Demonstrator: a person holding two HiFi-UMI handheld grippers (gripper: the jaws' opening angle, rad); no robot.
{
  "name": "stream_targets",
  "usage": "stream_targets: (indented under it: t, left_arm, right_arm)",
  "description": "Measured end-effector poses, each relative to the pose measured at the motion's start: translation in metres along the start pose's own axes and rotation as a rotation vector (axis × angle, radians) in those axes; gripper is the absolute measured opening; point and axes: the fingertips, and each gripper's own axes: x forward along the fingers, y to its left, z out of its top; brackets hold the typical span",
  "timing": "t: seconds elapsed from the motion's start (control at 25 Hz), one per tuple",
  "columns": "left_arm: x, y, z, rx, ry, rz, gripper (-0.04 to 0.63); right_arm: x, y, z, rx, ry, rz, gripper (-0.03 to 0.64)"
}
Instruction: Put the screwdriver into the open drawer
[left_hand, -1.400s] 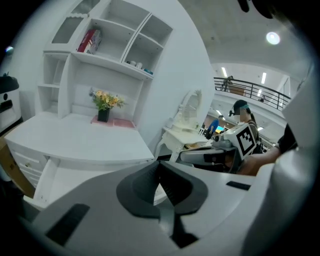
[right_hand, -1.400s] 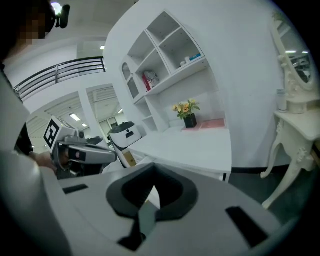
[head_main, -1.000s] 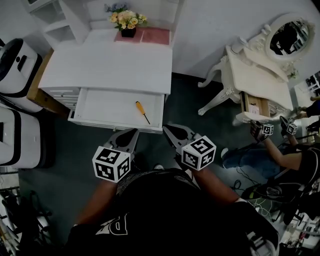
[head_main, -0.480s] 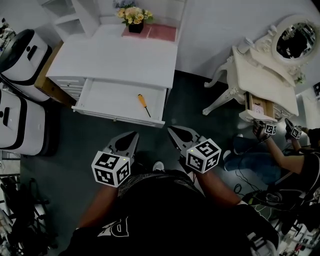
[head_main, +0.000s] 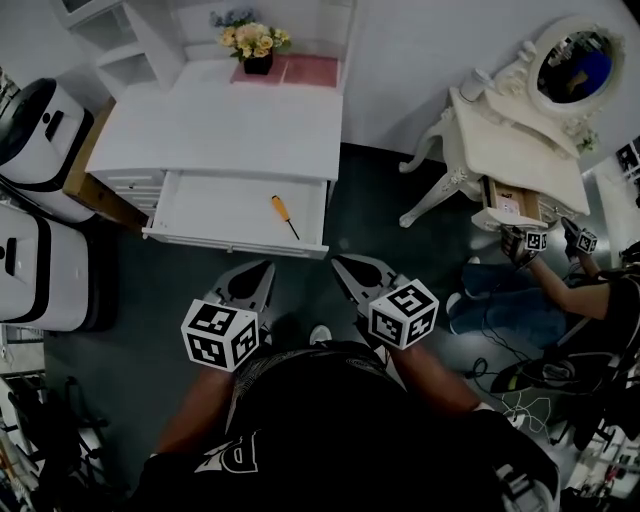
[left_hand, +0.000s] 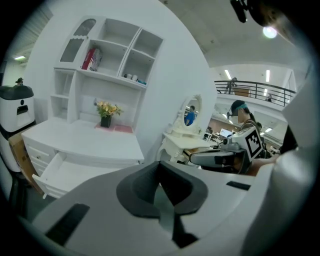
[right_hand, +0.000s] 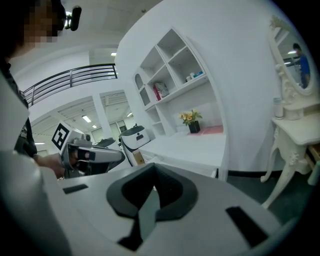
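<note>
Screwdriver (head_main: 284, 216) lies in the open drawer (head_main: 195, 215); left gripper (head_main: 262, 270) and right gripper (head_main: 340, 264), jaws together and empty, should pull clear without nudging it.

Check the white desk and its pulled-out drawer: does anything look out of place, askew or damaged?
Nothing stands out. The orange-handled screwdriver lies slanted inside the white open drawer, and the dark pot of yellow flowers stands upright at the back of the white desk.
</note>
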Motion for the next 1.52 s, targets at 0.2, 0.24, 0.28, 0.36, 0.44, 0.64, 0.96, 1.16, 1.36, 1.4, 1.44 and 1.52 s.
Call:
stream_targets:
  t: [0.2, 0.24, 0.28, 0.36, 0.44, 0.64, 0.96, 1.16, 1.36, 1.4, 1.44, 1.52]
  left_arm:
    - [-0.011, 0.012, 0.005, 0.016, -0.006, -0.018, 0.015]
    - [-0.013, 0.014, 0.005, 0.017, -0.005, -0.023, 0.015]
    - [-0.015, 0.016, 0.004, 0.019, -0.004, -0.029, 0.015]
    - [-0.019, 0.02, 0.002, 0.022, -0.002, -0.038, 0.015]
    - [-0.023, 0.024, 0.001, 0.024, 0.003, -0.047, 0.015]
    - [-0.027, 0.03, 0.0, 0.03, 0.014, -0.064, 0.015]
    - [-0.032, 0.041, -0.003, 0.036, 0.027, -0.085, 0.015]
    - [-0.033, 0.044, -0.002, 0.042, 0.031, -0.095, 0.015]
    - [-0.034, 0.042, -0.003, 0.047, 0.036, -0.104, 0.015]
    - [-0.034, 0.042, -0.003, 0.047, 0.037, -0.105, 0.015]
    - [-0.034, 0.042, -0.004, 0.047, 0.037, -0.106, 0.015]
    - [-0.034, 0.042, -0.004, 0.048, 0.039, -0.107, 0.015]
  right_arm:
    - [0.008, 0.016, 0.004, -0.014, -0.003, -0.022, 0.008]
    - [0.009, 0.019, 0.003, -0.011, -0.006, -0.027, 0.008]
    - [0.011, 0.022, 0.003, -0.009, -0.008, -0.031, 0.008]
    - [0.014, 0.028, 0.001, -0.006, -0.01, -0.04, 0.008]
    - [0.017, 0.032, 0.0, 0.0, -0.011, -0.05, 0.008]
    - [0.022, 0.038, -0.004, 0.007, -0.006, -0.068, 0.008]
    - [0.032, 0.047, -0.005, -0.001, 0.0, -0.083, 0.008]
    - [0.036, 0.05, -0.004, 0.0, 0.002, -0.085, 0.008]
    - [0.036, 0.052, -0.005, 0.001, 0.01, -0.083, 0.008]
    - [0.036, 0.052, -0.005, 0.002, 0.008, -0.084, 0.008]
    - [0.035, 0.052, -0.005, 0.003, 0.006, -0.085, 0.008]
    - [0.035, 0.052, -0.004, 0.004, 0.003, -0.086, 0.008]
